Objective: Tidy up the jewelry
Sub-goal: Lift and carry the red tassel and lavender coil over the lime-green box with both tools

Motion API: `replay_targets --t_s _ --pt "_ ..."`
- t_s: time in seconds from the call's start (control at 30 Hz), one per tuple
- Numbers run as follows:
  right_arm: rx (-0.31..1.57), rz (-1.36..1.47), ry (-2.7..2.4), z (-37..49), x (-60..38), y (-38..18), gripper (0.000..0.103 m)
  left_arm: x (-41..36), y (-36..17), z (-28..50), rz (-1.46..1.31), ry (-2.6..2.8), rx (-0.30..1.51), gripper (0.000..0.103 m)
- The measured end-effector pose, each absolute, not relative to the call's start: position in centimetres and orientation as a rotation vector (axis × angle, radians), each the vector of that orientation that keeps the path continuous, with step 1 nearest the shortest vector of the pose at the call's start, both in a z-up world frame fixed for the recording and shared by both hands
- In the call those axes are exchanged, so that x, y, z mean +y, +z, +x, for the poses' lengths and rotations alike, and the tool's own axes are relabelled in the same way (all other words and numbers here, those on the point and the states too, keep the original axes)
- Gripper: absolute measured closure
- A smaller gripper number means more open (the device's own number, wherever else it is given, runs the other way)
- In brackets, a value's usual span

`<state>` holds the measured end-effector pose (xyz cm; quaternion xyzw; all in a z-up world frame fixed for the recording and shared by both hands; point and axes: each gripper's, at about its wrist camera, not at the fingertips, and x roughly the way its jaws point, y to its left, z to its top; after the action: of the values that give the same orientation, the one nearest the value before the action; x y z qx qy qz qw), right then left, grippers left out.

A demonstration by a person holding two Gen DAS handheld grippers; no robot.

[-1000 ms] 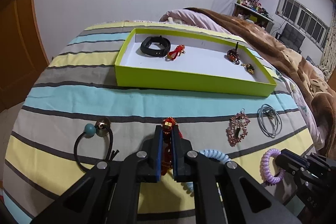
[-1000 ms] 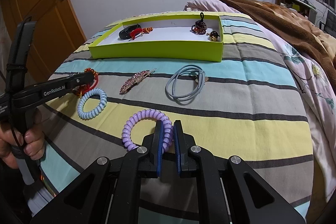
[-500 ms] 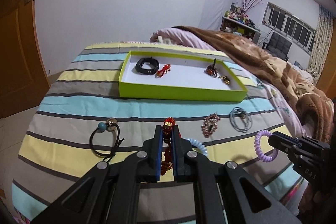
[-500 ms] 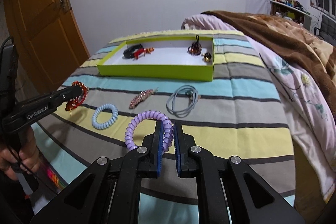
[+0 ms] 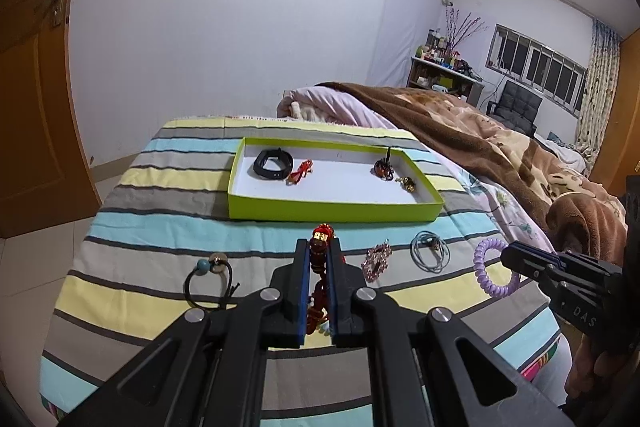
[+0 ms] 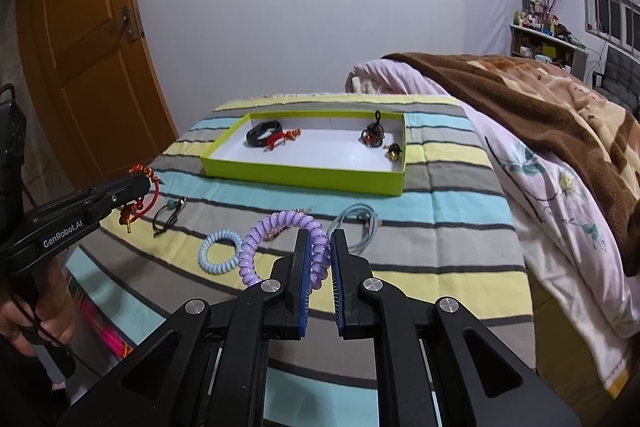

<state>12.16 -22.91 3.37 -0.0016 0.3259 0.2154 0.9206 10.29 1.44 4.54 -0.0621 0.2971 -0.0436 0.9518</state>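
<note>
We see a bedspread (image 5: 168,227) striped in yellow, grey, pale blue and thin black lines. On it sits a lime-green tray (image 5: 332,213) with a white floor, holding a black band (image 5: 273,163) and a red cord (image 5: 301,171). The coil ties are lilac (image 6: 280,239) and pale blue (image 6: 219,250). The beaded bracelet (image 5: 320,255) is deep red with what may be a gold charm. The blanket (image 5: 480,143) is brown, the door (image 6: 80,67) orange-brown.

Both grippers are matte black with blue pads lining the jaws and silver screws; the left gripper (image 6: 132,187) reads "GenRobot.AI" (white lettering), gripped by bare fingers.
</note>
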Motion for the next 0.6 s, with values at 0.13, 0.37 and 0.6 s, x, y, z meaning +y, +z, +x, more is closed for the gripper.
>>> replay_targets --t_s 0.13,0.37,0.6 --pt "0.653 -0.010 0.443 12.6 -22.6 4.0 0.093 1.6 4.9 10.7 -0.125 -0.089 0.595 0.095" --pt "0.647 -0.011 0.440 13.9 -22.5 4.2 0.093 1.5 5.1 11.8 -0.107 -0.091 0.592 0.095" --pt "0.635 -0.026 0.439 15.6 -22.2 4.5 0.093 1.9 5.3 13.7 -0.098 -0.087 0.596 0.095"
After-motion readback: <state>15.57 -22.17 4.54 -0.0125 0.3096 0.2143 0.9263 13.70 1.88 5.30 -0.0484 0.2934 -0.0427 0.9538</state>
